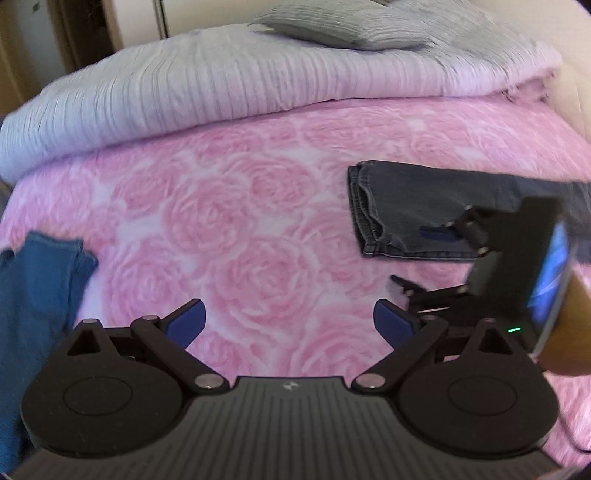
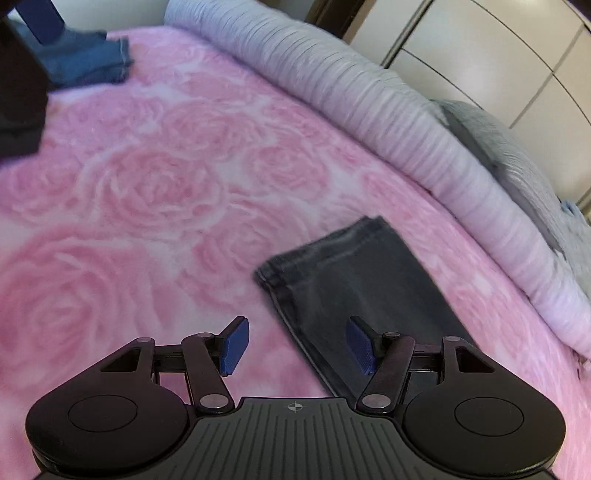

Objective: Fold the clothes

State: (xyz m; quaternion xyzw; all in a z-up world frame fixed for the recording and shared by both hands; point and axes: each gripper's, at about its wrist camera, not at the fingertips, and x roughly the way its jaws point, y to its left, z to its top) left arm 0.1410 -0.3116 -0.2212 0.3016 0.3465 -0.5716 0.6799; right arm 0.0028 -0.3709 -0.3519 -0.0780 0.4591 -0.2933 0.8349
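Note:
Folded dark grey jeans (image 1: 417, 210) lie on the pink rose blanket (image 1: 240, 229) at the right of the left wrist view. In the right wrist view the grey jeans (image 2: 354, 280) sit just ahead of my right gripper (image 2: 297, 345), which is open above their near end and holds nothing. My left gripper (image 1: 289, 325) is open over bare blanket with nothing between its fingers. The right gripper (image 1: 424, 258) shows at the right of the left wrist view, over the grey jeans. Blue jeans (image 1: 33, 295) lie at the left edge, also far left (image 2: 88, 59) in the right wrist view.
A rolled lilac-grey duvet (image 1: 221, 92) runs along the far side of the bed, with a grey pillow (image 1: 343, 26) on it. White wardrobe doors (image 2: 498, 55) stand beyond the bed. A hand (image 1: 569, 332) holds the right gripper.

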